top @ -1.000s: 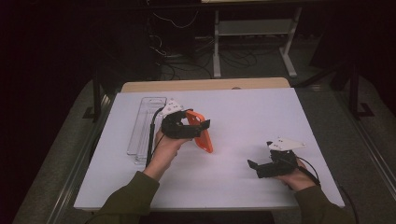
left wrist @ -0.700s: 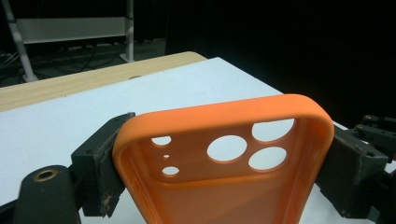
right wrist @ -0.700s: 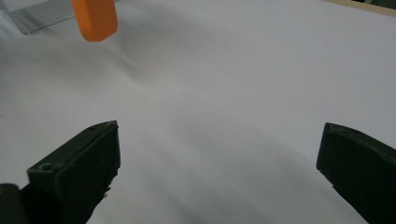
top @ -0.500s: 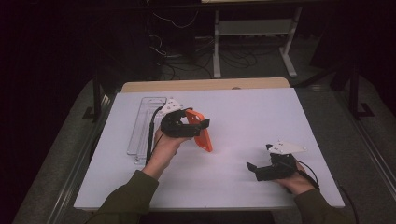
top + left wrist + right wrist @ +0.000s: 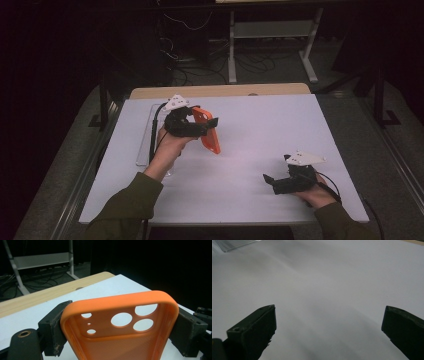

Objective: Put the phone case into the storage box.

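Note:
An orange phone case (image 5: 210,131) with round camera holes hangs tilted above the white table (image 5: 260,130), left of the middle. My left gripper (image 5: 201,128) is shut on it. In the left gripper view the case (image 5: 117,302) shows its hollow inner side, and the black pads (image 5: 56,330) press on its two long edges. My right gripper (image 5: 274,181) rests low over the table near the front right, held by a hand. Its jaws (image 5: 329,325) stand wide open with bare table between them.
A clear plastic tray (image 5: 146,136) lies at the table's left side, behind my left hand; its corner (image 5: 234,243) shows in the right gripper view. A wooden strip (image 5: 220,91) runs along the far edge. A metal stand (image 5: 270,30) and cables are beyond it.
My left hand has lifted the orange case a little higher off the table. The right gripper has stayed where it was.

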Demonstrator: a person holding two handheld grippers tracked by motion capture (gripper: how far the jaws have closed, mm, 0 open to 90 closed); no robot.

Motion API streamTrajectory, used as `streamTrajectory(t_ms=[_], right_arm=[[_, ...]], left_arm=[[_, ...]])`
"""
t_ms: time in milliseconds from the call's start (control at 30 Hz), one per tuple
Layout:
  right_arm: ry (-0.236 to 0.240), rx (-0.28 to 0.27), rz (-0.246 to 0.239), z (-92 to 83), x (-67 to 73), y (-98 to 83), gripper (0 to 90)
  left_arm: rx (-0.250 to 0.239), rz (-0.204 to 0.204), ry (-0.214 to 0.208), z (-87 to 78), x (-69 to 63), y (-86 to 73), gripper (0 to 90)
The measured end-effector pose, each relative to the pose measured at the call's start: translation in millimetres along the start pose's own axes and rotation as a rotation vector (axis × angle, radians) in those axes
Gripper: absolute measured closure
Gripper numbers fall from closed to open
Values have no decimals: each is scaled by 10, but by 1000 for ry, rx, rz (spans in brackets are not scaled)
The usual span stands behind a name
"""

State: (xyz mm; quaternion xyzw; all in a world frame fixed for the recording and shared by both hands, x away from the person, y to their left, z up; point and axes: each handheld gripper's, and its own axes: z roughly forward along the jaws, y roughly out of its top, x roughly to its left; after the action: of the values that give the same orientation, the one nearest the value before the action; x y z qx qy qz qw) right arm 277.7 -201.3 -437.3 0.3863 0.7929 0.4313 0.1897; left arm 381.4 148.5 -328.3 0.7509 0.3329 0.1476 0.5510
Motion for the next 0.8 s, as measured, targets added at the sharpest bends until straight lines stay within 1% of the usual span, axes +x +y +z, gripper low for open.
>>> streamTrajectory(t_ms=[67,100,133,167,200,333,367,400,467,567,800], right_arm=[[-3,-4,-6,-4,-6,2,0],[-3,-4,-5,-7,-5,3,0],[-4,-4,-5,-7,-4,3,0],[-5,-4,-6,-7,-5,4,0],[-4,-3,-6,-8,-5,4,0],[-3,-8,2,-16,-2,10,0],[-7,-10,-9,-14,-10,10,0],[-6,-10,-8,-14,-9,10,0],[-6,-9,-7,-14,-8,12,0],[-4,-12,-10,-12,-7,14,0],[1,-12,-8,-10,0,18,0]], left_arm=[[-4,10,-2,-4,1,33,145],[3,16,0,-11,2,50,145],[-6,17,-4,-5,4,61,145],[7,23,-6,-13,7,81,145],[0,26,-7,-9,8,93,145],[7,37,-6,-22,30,141,145],[2,32,-5,-21,35,151,145],[8,39,-4,-28,47,166,145],[7,45,0,-38,67,193,145],[1,43,6,-57,93,230,145],[2,55,22,-104,202,334,146]])
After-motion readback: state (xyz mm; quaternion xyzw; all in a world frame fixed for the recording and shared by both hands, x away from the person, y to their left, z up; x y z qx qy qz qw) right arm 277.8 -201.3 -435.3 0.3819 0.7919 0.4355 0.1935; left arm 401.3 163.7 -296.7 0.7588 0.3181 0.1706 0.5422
